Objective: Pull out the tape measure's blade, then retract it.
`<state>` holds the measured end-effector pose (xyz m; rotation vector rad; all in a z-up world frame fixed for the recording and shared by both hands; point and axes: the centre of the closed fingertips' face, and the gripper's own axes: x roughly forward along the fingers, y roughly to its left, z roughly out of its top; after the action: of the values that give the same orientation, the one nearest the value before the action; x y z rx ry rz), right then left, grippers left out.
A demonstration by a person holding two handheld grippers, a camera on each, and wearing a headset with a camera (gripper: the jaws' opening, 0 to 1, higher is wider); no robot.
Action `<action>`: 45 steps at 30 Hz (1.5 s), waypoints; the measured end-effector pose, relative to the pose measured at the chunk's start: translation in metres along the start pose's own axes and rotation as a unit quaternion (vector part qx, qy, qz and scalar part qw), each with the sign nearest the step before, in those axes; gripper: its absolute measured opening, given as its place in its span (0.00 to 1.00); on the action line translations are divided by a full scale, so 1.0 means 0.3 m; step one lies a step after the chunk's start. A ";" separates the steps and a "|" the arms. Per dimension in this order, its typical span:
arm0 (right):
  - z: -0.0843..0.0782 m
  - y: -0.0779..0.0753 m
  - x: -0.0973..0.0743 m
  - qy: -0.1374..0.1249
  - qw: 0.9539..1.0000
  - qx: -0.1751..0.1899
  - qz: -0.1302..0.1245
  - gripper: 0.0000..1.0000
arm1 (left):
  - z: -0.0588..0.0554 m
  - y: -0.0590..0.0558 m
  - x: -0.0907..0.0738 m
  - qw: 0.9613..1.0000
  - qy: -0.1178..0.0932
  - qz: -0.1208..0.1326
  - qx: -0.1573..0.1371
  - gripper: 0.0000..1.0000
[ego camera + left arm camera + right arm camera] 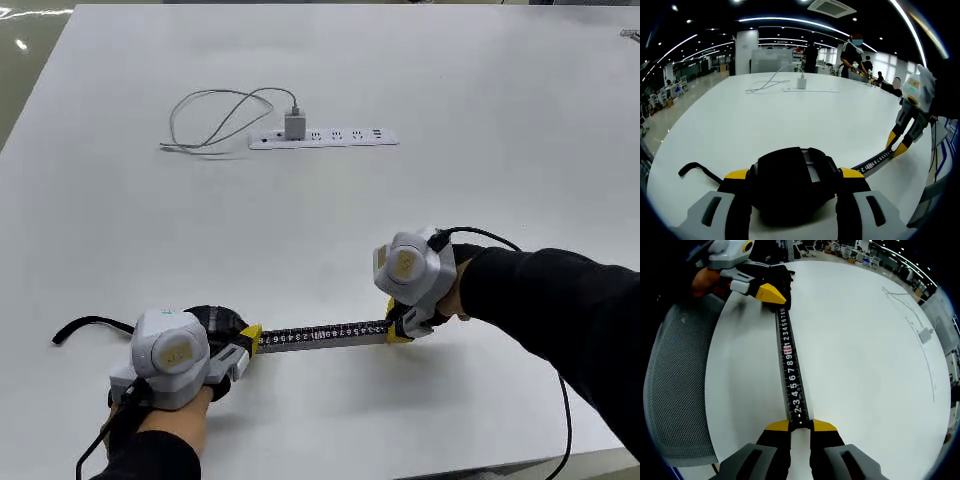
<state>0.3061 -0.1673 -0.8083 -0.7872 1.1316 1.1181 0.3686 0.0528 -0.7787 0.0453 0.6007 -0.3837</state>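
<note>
**Blade partly drawn out, held between 2 tools on the counter**

The left tool (247, 342) is clamped on the black tape measure case (215, 322), which sits near the person's edge of the white counter (330, 215). The right tool (398, 331) is closed on the free end of the blade (322, 334). The blade runs straight from the case to the right tool, so its long axis lies left to right across the counter and points directly at that tool. It lies low over the surface; contact cannot be confirmed. The blade is dark with pale numerals facing up and 1 red mark at 10. Judged from this layout, further extension requires moving the right tool along the same axis, away from the case; retraction requires the reverse.
</note>
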 end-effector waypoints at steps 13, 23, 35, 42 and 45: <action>0.011 0.001 0.006 0.007 1.000 0.003 0.002 0.10 | 0.000 -0.001 -0.002 1.000 0.001 -0.001 0.000 0.65; 0.020 0.001 0.010 0.007 1.000 0.001 -0.003 0.10 | 0.000 0.000 -0.001 1.000 0.000 -0.001 0.000 0.65; 0.031 0.002 0.014 0.004 1.000 -0.001 -0.004 0.10 | -0.001 0.000 0.000 1.000 0.000 -0.001 0.001 0.65; 0.039 0.003 0.016 0.002 1.000 0.000 -0.003 0.10 | -0.002 -0.001 0.001 1.000 0.001 -0.002 0.001 0.65; 0.042 0.004 0.017 0.001 1.000 -0.001 -0.004 0.10 | -0.002 -0.001 0.002 1.000 0.000 -0.002 0.001 0.65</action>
<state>0.3088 -0.1541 -0.8096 -0.7938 1.1293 1.1116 0.3686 0.0526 -0.7794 0.0463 0.6012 -0.3885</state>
